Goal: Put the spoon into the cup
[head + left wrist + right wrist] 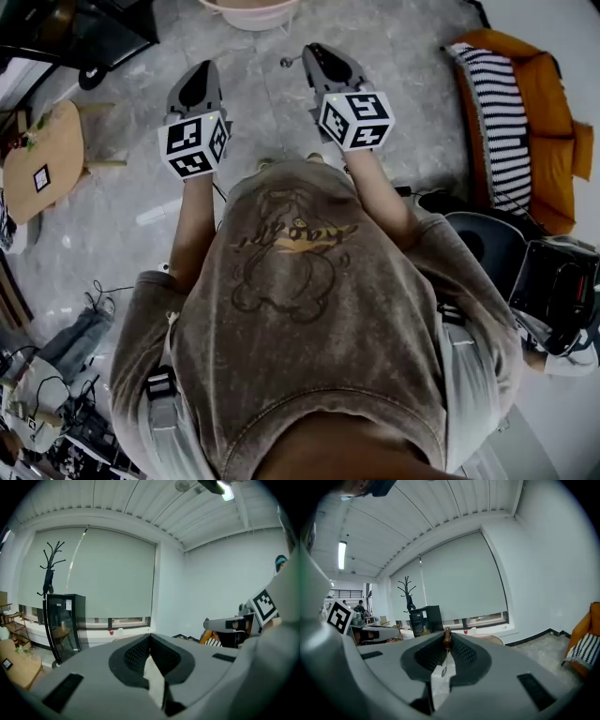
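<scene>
Brown-tipped spoon [447, 638]: thin pale stem with a rounded knob, pinched upright at my right jaw tips.
Right gripper [446, 645]: smooth grey shell, black ribbed pads, narrowed onto the spoon.
Left gripper [150, 641]: matching pads pressed together, nothing between them.

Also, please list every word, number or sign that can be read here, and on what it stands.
None can be read.
Brown printed shirt: faded yellow print across a drawing, too blurred.
Black glass-door cabinet: small white label, too small.
White cubes: square black-and-white marker patterns, no letters.
</scene>
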A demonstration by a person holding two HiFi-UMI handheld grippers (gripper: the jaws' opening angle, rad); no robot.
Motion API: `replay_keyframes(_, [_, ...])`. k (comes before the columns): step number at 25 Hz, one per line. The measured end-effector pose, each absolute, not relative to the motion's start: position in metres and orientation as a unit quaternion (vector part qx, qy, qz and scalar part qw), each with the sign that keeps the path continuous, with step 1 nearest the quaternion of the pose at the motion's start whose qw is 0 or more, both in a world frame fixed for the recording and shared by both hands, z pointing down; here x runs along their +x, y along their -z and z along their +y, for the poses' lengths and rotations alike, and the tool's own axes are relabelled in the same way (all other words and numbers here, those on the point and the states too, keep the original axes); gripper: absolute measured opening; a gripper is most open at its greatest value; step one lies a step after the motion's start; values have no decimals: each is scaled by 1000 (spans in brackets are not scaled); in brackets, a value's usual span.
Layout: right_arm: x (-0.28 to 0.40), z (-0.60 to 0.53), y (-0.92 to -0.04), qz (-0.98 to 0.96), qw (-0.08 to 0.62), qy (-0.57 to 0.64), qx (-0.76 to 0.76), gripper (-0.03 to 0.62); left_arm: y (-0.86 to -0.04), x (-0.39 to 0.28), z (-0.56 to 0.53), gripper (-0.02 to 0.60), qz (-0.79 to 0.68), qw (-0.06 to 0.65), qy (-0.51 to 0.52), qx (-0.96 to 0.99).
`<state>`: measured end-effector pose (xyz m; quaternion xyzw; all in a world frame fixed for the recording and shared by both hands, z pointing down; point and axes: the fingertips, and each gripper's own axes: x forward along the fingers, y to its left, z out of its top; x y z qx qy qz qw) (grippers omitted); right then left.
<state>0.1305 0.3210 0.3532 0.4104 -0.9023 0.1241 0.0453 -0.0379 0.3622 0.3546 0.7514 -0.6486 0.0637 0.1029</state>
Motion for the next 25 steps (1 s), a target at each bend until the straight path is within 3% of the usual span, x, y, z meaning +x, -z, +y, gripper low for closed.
replay_keyframes(25, [104, 306, -369, -885, 20, -130, 448, 55, -368, -71, 334, 17, -619, 126, -46, 774])
